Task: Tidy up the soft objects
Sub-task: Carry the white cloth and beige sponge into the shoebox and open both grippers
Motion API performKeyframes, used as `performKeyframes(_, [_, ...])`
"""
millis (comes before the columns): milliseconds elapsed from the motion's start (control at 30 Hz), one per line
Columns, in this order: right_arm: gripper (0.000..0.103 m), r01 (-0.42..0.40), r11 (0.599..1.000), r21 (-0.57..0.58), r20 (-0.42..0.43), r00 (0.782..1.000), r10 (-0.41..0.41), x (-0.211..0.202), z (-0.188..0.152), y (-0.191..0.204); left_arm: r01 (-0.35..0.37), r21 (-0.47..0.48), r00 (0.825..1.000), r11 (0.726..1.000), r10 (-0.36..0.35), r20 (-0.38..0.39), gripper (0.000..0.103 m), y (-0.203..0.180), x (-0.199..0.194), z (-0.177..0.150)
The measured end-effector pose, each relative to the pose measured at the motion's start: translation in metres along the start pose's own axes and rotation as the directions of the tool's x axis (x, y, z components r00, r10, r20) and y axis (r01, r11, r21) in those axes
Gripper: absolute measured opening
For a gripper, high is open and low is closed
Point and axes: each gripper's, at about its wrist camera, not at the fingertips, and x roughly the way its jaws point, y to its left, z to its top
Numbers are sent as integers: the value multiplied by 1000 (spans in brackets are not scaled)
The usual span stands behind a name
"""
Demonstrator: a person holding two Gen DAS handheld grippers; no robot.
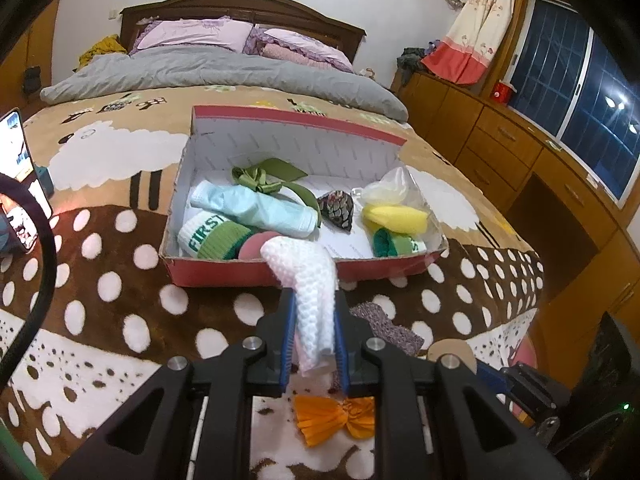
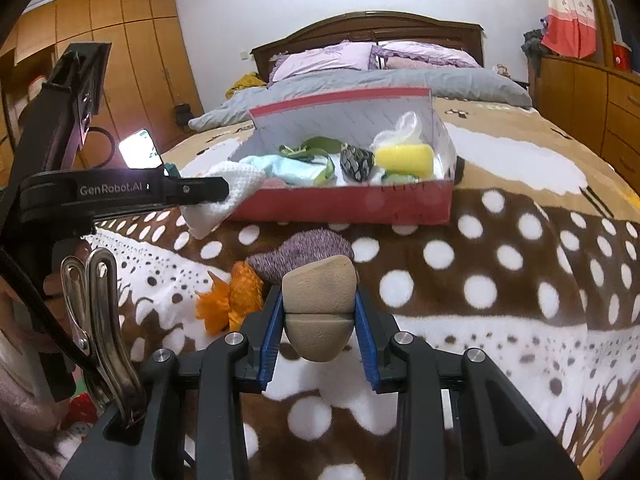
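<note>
Between the left jaws, a white cloth (image 1: pixel 310 296) sits clamped (right jaws grip a tan sponge (image 2: pixel 319 312)).

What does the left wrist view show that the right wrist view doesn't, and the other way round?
Only the left wrist view shows the FIRST sock in the box's near left corner, and the window at the right.

Only the right wrist view shows the right gripper shut on a folded beige sponge, plus the wardrobe at the left.

Both show the red box, the yellow sponge, the orange bow, and the left gripper shut on the white knit cloth at the box's front wall.
</note>
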Motion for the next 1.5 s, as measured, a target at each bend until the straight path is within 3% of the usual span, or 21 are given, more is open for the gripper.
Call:
performKeyframes(600, [35,-2,999,-46,55,998,5,9,53,-1,-75,32,996,997,73,59,18,5,5,31])
performKeyframes(967, [35,-3,1000,-15,87,996,4,38,92,-14,-116,47,991,992,112,72,18,13,41,59])
performKeyframes(1500, [35,17,1000,3,51,999,-17,88,102,-24,-189,36,981,981,187,52,18,30,95,68])
